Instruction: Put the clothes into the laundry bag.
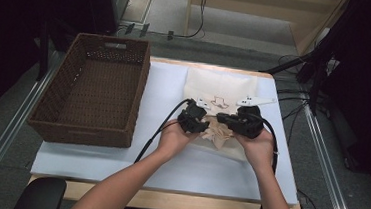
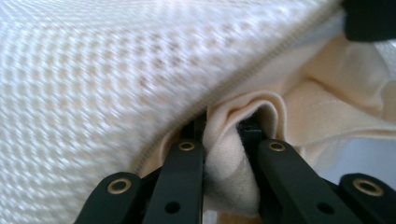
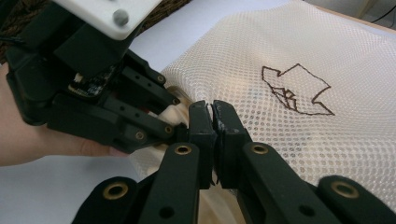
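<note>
Two hand-held grippers are working a cream cloth (image 1: 220,132) into a white mesh laundry bag (image 1: 220,89) lying flat on the white table cover (image 1: 164,90). The left gripper (image 2: 223,135) is pinching a soft fold of the cloth between its jaws, just under the bag's zipper edge (image 2: 261,65). The right gripper (image 3: 214,114) is standing with jaws nearly closed on the bag's mesh rim, apparently lifting the opening. The step in hand appears to be stuffing; the next move probably calls for pushing the fold deeper past the zipper. The mesh is honeycombed and limp, bearing a dark outline emblem (image 3: 296,91) beyond the right jaws; a woven basket (image 1: 94,95) is waiting well apart.
</note>
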The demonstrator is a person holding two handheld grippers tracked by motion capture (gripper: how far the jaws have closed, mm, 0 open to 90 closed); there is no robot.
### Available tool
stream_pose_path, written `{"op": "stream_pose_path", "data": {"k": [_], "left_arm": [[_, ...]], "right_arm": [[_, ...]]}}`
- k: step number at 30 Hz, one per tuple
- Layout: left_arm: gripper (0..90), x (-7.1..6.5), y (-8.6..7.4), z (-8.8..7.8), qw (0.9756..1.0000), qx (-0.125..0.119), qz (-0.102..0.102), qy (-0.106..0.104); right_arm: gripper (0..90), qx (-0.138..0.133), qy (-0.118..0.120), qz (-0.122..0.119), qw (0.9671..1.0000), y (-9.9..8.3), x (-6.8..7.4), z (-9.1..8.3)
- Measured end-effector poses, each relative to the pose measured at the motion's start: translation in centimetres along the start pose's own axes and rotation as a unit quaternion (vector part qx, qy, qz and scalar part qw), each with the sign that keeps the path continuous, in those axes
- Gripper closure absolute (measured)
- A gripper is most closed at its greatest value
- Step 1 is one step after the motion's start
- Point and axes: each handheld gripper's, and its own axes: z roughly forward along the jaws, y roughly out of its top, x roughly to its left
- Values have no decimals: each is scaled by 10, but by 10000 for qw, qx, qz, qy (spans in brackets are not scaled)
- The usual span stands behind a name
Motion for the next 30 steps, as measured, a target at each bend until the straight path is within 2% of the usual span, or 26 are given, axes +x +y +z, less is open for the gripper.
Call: {"op": "stream_pose_path", "data": {"k": [3, 21, 24, 30], "left_arm": [[847, 2, 3, 2, 9999, -51, -42, 89], [841, 8, 7, 23, 9995, -113, -153, 237], [839, 9, 8, 27, 9995, -117, -165, 241], [825, 13, 9, 30, 9997, -45, -228, 94]], "right_arm": [[889, 11, -8, 10, 10000, 0, 0, 0], [889, 120, -27, 108, 9999, -4, -6, 7], [889, 121, -40, 142, 9998, -4, -7, 9], [889, 139, -33, 193, 9997, -5, -11, 11]]}}
